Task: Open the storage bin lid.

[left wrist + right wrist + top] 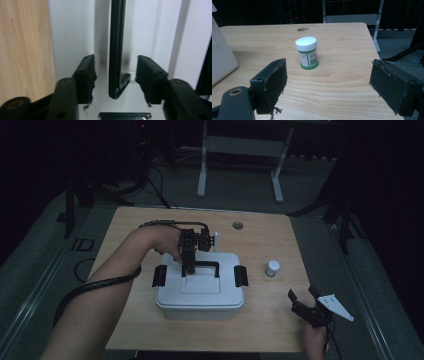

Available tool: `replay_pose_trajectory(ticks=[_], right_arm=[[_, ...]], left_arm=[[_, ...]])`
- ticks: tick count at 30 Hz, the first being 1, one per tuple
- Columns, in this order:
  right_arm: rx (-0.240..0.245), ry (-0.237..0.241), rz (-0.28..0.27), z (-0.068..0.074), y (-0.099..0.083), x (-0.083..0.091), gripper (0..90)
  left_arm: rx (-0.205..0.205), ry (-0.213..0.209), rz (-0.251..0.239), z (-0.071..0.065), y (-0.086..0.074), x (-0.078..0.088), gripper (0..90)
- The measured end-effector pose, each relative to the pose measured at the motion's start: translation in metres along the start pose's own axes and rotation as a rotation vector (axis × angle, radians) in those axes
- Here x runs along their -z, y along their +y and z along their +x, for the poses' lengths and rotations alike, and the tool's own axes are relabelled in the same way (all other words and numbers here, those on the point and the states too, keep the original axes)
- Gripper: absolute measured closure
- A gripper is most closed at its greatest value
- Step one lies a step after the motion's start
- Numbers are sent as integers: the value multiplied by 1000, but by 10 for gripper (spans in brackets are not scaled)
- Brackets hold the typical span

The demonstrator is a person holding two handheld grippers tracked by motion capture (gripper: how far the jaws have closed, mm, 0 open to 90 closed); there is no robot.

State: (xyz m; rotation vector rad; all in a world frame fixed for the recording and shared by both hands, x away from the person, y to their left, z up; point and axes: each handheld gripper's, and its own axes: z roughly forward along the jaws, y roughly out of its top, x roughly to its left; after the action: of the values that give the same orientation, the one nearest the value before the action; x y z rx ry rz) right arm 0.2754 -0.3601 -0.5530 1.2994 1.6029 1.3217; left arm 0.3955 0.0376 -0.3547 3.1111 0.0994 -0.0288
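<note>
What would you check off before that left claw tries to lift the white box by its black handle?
1. Handle sits between the left gripper jaws: ok.
2. Pads pressing on the handle: not ok; a gap shows on each side.
3. Side latches on the white box released: cannot tell from the high view.
4. Small white-capped jar stands upright on the table, apart from the box: ok.
5. Right gripper open and off to the side, away from the box: ok.
</note>
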Motion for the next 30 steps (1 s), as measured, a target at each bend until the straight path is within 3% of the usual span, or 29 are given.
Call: replay_pose_trajectory(ticks=[5,12,13,21,30], right_arm=[[0,0,0,0,0,0,140],[0,0,1,0,0,0,140],[1,0,2,0,0,0,140],[1,-1,4,0,0,-1,140],[5,-3,7,1,0,-1,140]], left_arm=[[1,-40,26,0,2,-2,650],[5,-72,47,1,6,-8,802],[-1,-61,54,0,7,-9,813],[-4,-74,51,-4,8,-9,829],[-22,-53,34,-9,7,-6,837]])
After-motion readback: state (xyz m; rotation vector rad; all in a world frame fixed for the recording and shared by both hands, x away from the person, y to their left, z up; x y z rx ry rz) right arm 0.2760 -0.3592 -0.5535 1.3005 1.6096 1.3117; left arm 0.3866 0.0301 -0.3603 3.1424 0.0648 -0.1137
